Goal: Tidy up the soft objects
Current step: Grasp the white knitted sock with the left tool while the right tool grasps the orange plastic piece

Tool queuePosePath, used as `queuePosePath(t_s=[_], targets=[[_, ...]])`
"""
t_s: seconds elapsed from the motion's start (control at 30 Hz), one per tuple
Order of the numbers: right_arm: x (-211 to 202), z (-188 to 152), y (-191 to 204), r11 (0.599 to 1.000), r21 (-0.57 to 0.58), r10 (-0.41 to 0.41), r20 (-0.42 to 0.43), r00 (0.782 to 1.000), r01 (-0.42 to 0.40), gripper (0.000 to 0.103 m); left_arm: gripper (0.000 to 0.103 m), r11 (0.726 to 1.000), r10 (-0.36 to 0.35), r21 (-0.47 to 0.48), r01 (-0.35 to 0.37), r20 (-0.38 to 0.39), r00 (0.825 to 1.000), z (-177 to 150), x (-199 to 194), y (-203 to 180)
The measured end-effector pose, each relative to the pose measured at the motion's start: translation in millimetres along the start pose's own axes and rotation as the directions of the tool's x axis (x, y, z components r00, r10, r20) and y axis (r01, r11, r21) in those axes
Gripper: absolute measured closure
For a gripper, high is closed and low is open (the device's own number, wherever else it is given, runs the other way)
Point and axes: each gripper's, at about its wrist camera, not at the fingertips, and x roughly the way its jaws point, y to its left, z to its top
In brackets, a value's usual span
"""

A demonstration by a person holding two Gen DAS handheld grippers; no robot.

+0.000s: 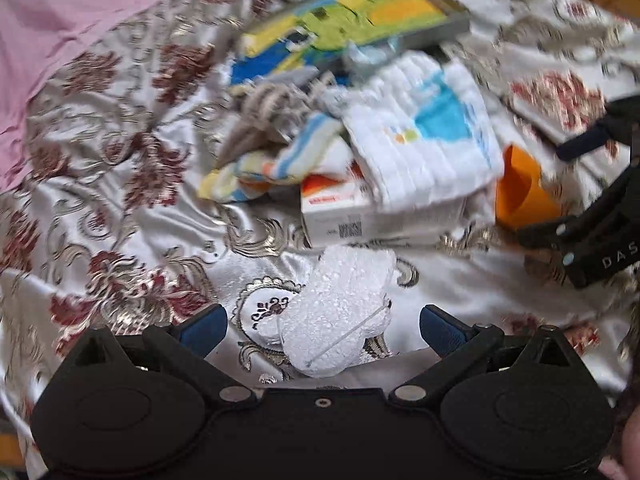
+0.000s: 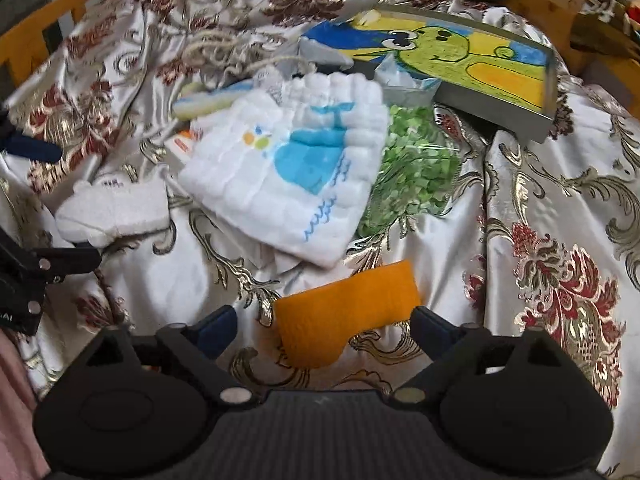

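Orange cloth (image 2: 347, 312): lay on the floral bedspread (image 2: 560, 208), between the right gripper's (image 2: 324, 330) spread jaws, ungripped.
White foam piece (image 1: 340, 316): lay between the left gripper's (image 1: 324, 330) spread jaws, ungripped.
Whale washcloth (image 2: 292, 176): rested mid-pile, beyond both.

Quilted cloth (image 2: 288, 168) atop a box (image 1: 372, 220) mid-bedspread (image 2: 560, 184), foam piece (image 2: 116, 210) to its left, felt piece (image 2: 344, 308) in front, bag of flakes (image 2: 416, 168) right, framed picture (image 2: 480, 68) behind.
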Motion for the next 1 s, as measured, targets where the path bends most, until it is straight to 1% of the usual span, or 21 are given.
queuePosePath(t_s=[0.07, 0.13, 0.2, 0.23, 0.3, 0.37, 0.4, 0.43, 0.5, 0.57, 0.67, 0.7, 0.83, 0.87, 1.0], targets=[[4.7, -0.1, 2.4, 1.000, -0.017, -0.011, 0.001, 1.000, 0.011, 0.012, 0.001, 1.000, -0.006, 0.018, 0.006, -0.022, 1.000, 0.5, 10.7, 1.9], [8.9, -0.3, 4.2, 1.000, -0.027, -0.013, -0.004, 1.000, 0.013, 0.015, 0.002, 1.000, -0.023, 0.012, 0.024, -0.046, 0.999, 0.2, 19.3, 5.5], [12.0, -0.4, 5.5, 0.999, -0.032, -0.009, -0.013, 1.000, 0.008, 0.016, 0.003, 0.999, -0.045, 0.009, 0.046, -0.061, 0.997, -0.3, 25.7, 7.9], [13.7, -0.4, 5.9, 0.999, -0.035, -0.006, -0.017, 1.000, 0.006, 0.017, 0.004, 0.999, -0.052, 0.014, 0.053, -0.066, 0.996, -0.7, 28.4, 8.2], [17.8, 0.2, 6.7, 0.999, -0.041, -0.010, -0.029, 1.000, 0.009, 0.023, 0.010, 0.998, -0.056, 0.024, 0.058, -0.076, 0.996, -0.6, 33.4, 8.2], [21.3, 0.6, 7.4, 0.999, -0.045, -0.015, -0.038, 0.999, 0.013, 0.026, 0.016, 0.997, -0.073, 0.023, 0.075, -0.079, 0.994, 0.0, 37.1, 9.5], [22.4, 0.9, 7.5, 0.999, -0.044, -0.014, -0.041, 0.999, 0.013, 0.027, 0.018, 0.996, -0.080, 0.017, 0.082, -0.079, 0.994, 0.2, 37.9, 10.5], [23.0, 1.1, 7.5, 0.999, -0.043, -0.014, -0.043, 0.999, 0.012, 0.028, 0.021, 0.997, -0.082, 0.009, 0.083, -0.075, 0.994, 0.2, 38.1, 12.0], [23.2, 1.6, 7.5, 0.999, -0.043, -0.013, -0.038, 0.999, 0.012, 0.030, 0.022, 0.996, -0.084, 0.000, 0.085, -0.062, 0.994, 0.4, 36.6, 14.0], [22.2, 1.7, 7.4, 0.999, -0.042, -0.012, -0.028, 1.000, 0.010, 0.040, 0.022, 0.996, -0.085, 0.000, 0.085, -0.045, 0.995, 0.7, 34.1, 14.8], [22.5, 1.9, 6.8, 0.999, -0.038, -0.004, -0.027, 1.000, 0.003, 0.049, 0.022, 0.995, -0.097, 0.004, 0.097, -0.024, 0.995, 0.8, 30.6, 13.9], [22.7, 1.9, 6.3, 0.999, -0.036, 0.004, -0.029, 1.000, -0.005, 0.054, 0.022, 0.995, -0.103, 0.011, 0.103, -0.016, 0.995, 0.6, 29.1, 12.2], [23.3, 1.8, 8.4, 0.999, -0.039, 0.023, -0.033, 0.999, -0.025, 0.065, 0.023, 0.990, -0.133, 0.055, 0.132, 0.009, 0.991, -0.1, 24.5, 3.0], [23.1, 1.3, 9.1, 0.999, -0.039, 0.026, -0.033, 0.999, -0.028, 0.069, 0.023, 0.988, -0.139, 0.068, 0.138, 0.016, 0.990, -0.4, 23.4, 0.4], [22.9, 0.9, 11.3, 0.998, -0.038, 0.049, -0.040, 0.998, -0.051, 0.075, 0.023, 0.981, -0.174, 0.095, 0.170, 0.036, 0.984, -0.3, 20.0, -7.2]])
